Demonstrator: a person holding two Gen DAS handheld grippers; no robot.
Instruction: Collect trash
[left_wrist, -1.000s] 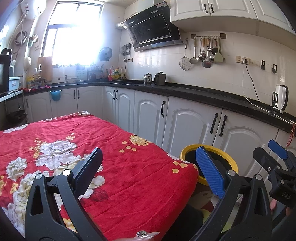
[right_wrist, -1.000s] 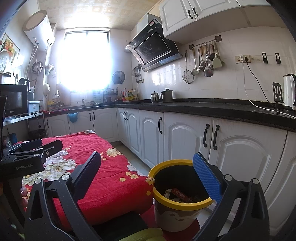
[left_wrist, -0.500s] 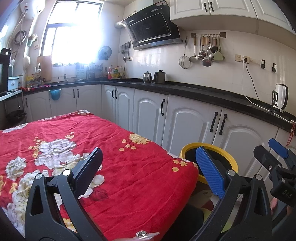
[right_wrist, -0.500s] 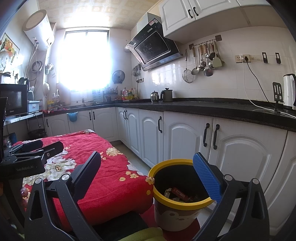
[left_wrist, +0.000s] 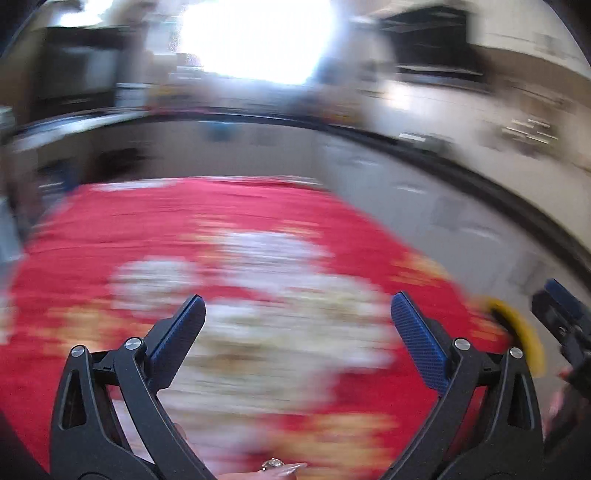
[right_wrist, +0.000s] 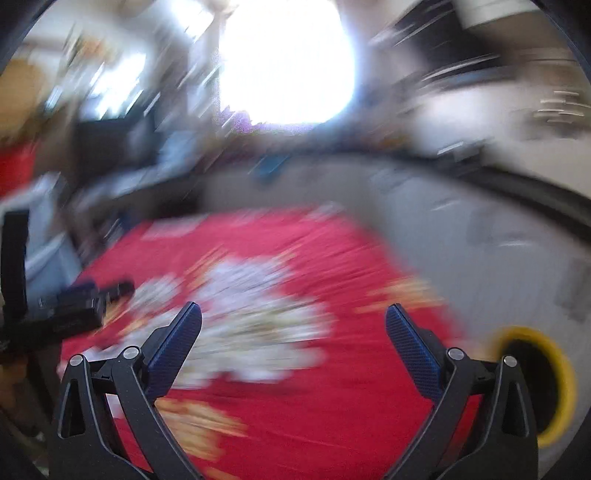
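Both views are smeared by motion blur. My left gripper (left_wrist: 297, 314) is open over the red flowered tablecloth (left_wrist: 229, 229), with nothing between its blue pads. My right gripper (right_wrist: 293, 323) is open too, above the same tablecloth (right_wrist: 295, 251). The yellow-rimmed trash bin (right_wrist: 546, 376) stands past the table's right edge, low at the right of the right wrist view; only a yellow arc of the bin (left_wrist: 524, 336) shows in the left wrist view. The other gripper (left_wrist: 565, 321) shows at the far right there, and the left one (right_wrist: 74, 306) at the left of the right wrist view. No trash can be made out on the cloth.
White cabinets under a dark countertop (left_wrist: 461, 162) curve along the back and right. A bright window (left_wrist: 255, 37) glares at the top centre. A fingertip with a ring (left_wrist: 275, 464) shows at the bottom edge of the left wrist view.
Both grippers have swung left, away from the bin and toward the table; the bin has slid from the centre to the right edge. Both stay open and empty.
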